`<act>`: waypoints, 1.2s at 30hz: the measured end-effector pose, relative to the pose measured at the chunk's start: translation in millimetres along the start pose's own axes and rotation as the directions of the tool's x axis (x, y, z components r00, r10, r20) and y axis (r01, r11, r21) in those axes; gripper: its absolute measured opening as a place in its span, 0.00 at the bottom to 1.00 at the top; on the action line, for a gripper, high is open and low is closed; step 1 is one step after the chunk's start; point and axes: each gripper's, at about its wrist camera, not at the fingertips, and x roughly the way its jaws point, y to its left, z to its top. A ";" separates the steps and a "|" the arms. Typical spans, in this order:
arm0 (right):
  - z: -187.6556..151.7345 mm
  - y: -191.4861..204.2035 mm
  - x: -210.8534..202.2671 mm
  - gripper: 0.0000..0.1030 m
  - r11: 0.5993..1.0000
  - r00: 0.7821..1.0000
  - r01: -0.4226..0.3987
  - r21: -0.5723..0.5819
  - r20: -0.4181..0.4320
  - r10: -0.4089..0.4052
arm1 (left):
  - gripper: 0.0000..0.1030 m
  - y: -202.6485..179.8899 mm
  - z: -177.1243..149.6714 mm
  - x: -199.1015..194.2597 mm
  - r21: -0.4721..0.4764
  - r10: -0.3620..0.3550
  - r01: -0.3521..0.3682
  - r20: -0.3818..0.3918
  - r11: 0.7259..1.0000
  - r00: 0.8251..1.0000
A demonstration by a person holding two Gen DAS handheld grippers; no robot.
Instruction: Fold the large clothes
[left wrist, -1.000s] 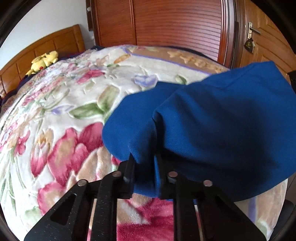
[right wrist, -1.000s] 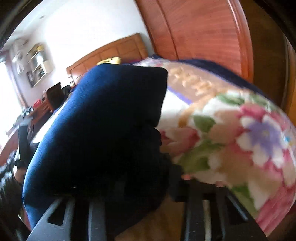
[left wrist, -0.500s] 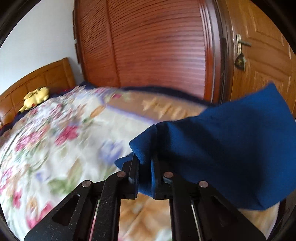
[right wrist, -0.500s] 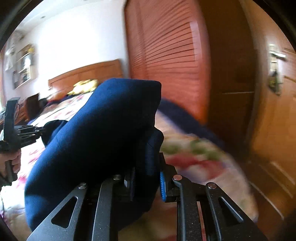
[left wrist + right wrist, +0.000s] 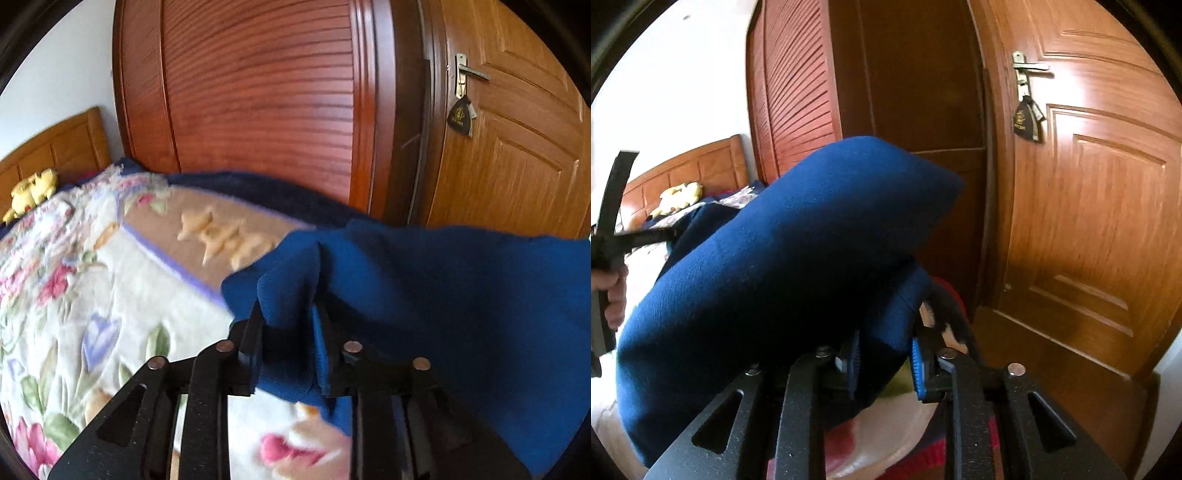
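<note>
We hold the blue garment (image 5: 461, 295) lifted above the floral blanket (image 5: 92, 295) near the bed's foot, stretched between both tools. Our left gripper (image 5: 286, 328) has a bunched fold between its jaws, which have just been opening. Our right gripper (image 5: 884, 350) is clenched on another thick fold. The wooden door (image 5: 1089, 203) stands ahead, beside the louvred wardrobe (image 5: 258, 103).

Each wrist camera sat just behind its own fingers and looked forward, tilted somewhat down. The left view faced across the floral blanket (image 5: 110, 302) to the louvred wardrobe (image 5: 258, 103). The right view faced the panelled door (image 5: 1089, 206). Both took in wardrobe, door and headboard (image 5: 48, 147).
</note>
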 end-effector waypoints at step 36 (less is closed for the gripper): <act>6.6 288.8 -139.5 0.67 0.901 0.939 -0.327 -0.286 0.006 0.343 | 0.82 167.6 -170.1 -289.4 -0.140 0.152 -0.129 0.172 0.982 0.973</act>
